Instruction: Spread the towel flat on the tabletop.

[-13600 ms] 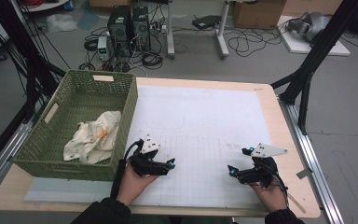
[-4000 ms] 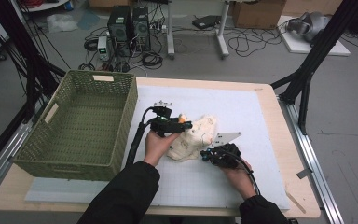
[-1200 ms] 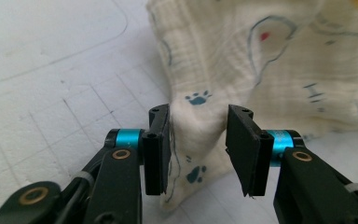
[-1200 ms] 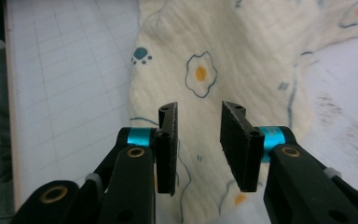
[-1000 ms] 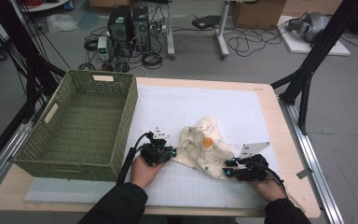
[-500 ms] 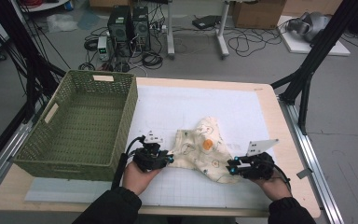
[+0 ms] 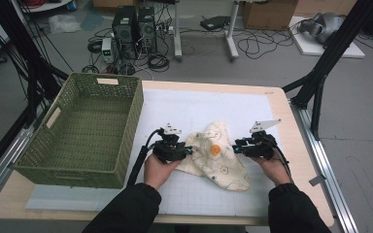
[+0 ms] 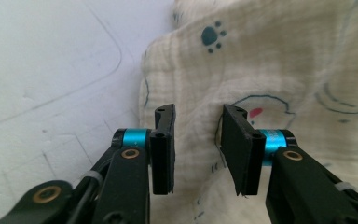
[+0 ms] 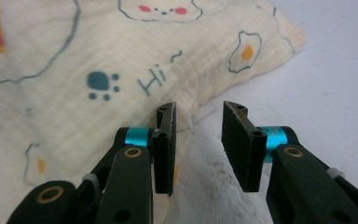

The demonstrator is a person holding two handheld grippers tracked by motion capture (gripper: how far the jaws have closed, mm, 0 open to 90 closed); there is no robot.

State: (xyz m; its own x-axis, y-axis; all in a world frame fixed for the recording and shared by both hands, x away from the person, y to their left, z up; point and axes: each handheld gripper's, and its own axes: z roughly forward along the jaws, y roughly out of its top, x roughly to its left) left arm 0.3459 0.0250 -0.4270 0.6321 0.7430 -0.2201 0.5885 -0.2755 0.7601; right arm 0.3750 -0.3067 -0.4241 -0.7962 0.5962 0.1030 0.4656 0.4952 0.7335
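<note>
The cream cloth (image 7: pixel 213 156), printed with paw marks, fried eggs and small faces, lies crumpled flat on the white mat (image 7: pixel 209 111), to the right of the green woven basket (image 7: pixel 80 128) and well apart from it, nearer the person's edge of the table than the far one. A round orange print sits near the cloth's middle.

The left gripper (image 7: pixel 187 151) is at the cloth's left edge, on the side facing the basket. In the left gripper view its jaws stand partly apart over the cloth (image 8: pixel 270 84), with a gap between the pads and the fabric lying beneath them rather than pinched; they have just been opening. The cloth's edge runs just left of the left gripper (image 8: pixel 196 140), and beyond it is bare mat (image 8: pixel 51 70).

The right gripper (image 7: pixel 237 147) is at the cloth's right edge, the side away from the basket. In the right gripper view the jaws are likewise partly apart and have just been opening; a fold of the cloth (image 9: pixel 121 70) rises between and below the right gripper (image 9: pixel 198 144), but the pads do not press on it.

Both hands hold the grippers from the near side, the sleeves dark. The basket stands at the mat's left edge.
</note>
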